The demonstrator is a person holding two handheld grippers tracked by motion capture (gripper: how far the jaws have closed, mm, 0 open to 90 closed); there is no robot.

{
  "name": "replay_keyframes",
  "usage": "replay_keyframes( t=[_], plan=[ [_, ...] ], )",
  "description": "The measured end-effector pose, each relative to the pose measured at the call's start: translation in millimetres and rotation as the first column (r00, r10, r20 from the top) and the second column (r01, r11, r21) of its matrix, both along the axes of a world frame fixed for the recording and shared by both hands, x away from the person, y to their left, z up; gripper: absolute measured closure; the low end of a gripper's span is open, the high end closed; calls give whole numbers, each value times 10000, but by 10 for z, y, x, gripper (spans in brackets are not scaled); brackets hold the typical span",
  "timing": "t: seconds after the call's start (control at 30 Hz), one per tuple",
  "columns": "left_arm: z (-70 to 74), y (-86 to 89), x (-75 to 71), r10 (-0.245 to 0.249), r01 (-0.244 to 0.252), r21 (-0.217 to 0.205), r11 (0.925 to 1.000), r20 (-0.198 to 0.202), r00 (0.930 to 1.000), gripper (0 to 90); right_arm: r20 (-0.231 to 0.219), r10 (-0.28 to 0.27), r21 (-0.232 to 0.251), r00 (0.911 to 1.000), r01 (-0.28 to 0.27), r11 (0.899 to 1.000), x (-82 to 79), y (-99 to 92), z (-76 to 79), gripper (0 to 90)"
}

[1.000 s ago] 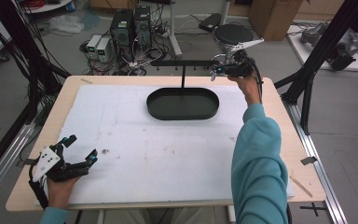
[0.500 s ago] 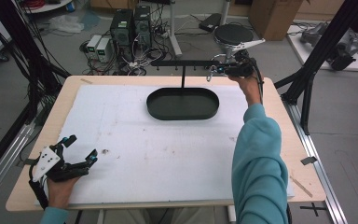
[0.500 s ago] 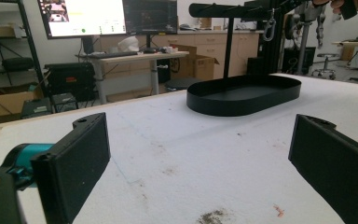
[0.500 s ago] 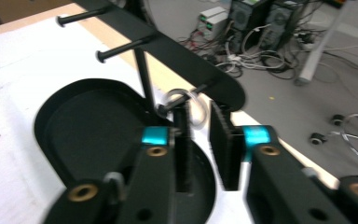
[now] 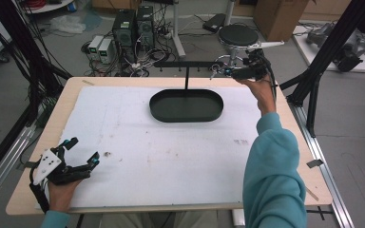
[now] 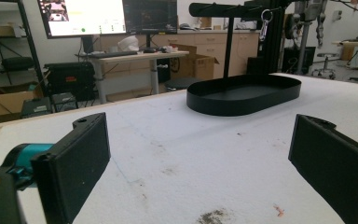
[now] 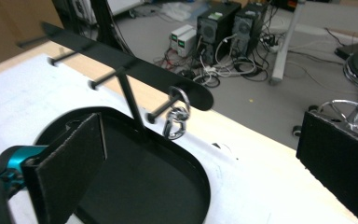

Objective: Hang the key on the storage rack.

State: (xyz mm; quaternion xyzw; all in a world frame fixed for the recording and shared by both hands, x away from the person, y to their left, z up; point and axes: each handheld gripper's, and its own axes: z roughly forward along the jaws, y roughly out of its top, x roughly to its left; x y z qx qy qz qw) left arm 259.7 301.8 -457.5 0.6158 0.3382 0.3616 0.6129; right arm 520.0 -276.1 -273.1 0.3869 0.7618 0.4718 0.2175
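With your right gripper [image 5: 228,72] spread wide near the key ring [image 7: 176,117] hanging on the stand's [image 5: 186,83] end peg, you could probably knock it off, while your left gripper [image 5: 78,154] rests spread on the worktop [image 5: 171,156].

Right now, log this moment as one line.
left gripper: open, idle near table edge | right gripper: open beside rack | keyring: hanging on rack peg | tray: empty

Even bright light, slight softness
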Motion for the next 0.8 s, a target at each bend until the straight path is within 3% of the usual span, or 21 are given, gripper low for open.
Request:
replay_keyframes(
  t=[0.03, 0.13, 0.2, 0.27, 0.37, 0.53, 0.77, 0.8],
  plan=[
    [1, 0, 1, -7, 7, 6, 10000, 4, 10000, 58, 46, 104, 137, 9999, -105, 9999, -39, -3, 31, 6],
    [0, 1, 0, 2, -2, -5, 10000, -2, 10000, 58, 748, 400, 515, 9964, -439, 9977, -202, -24, 66, 6],
    [0, 1, 0, 7, -7, -14, 10000, -4, 10000, 57, 616, 599, 344, 9963, -621, 9975, -319, -44, 74, 6],
    [1, -1, 5, -12, 12, -35, 10000, -48, 10000, 57, 1161, 820, 503, 9898, -883, 9948, -459, -75, 59, 6],
    [3, -2, 8, -24, 24, 10, 10000, -78, 10000, 58, 1616, 1090, 520, 9808, -1188, 9916, -732, -134, 5, 6],
    [1, 2, 5, -32, 32, -60, 10000, -42, 10000, 57, 2387, 1271, 640, 9628, -1461, 9872, -1249, -221, -220, 6],
    [1, -3, 2, -30, 30, -3, 10000, -10, 10000, 57, 2983, 1138, 1234, 9476, -1566, 9799, -1759, -277, -613, 6],
    [1, -5, 2, -29, 29, 10, 10000, -18, 10000, 58, 3180, 1136, 1237, 9413, -1600, 9793, -1820, -280, -673, 6]
  ],
)
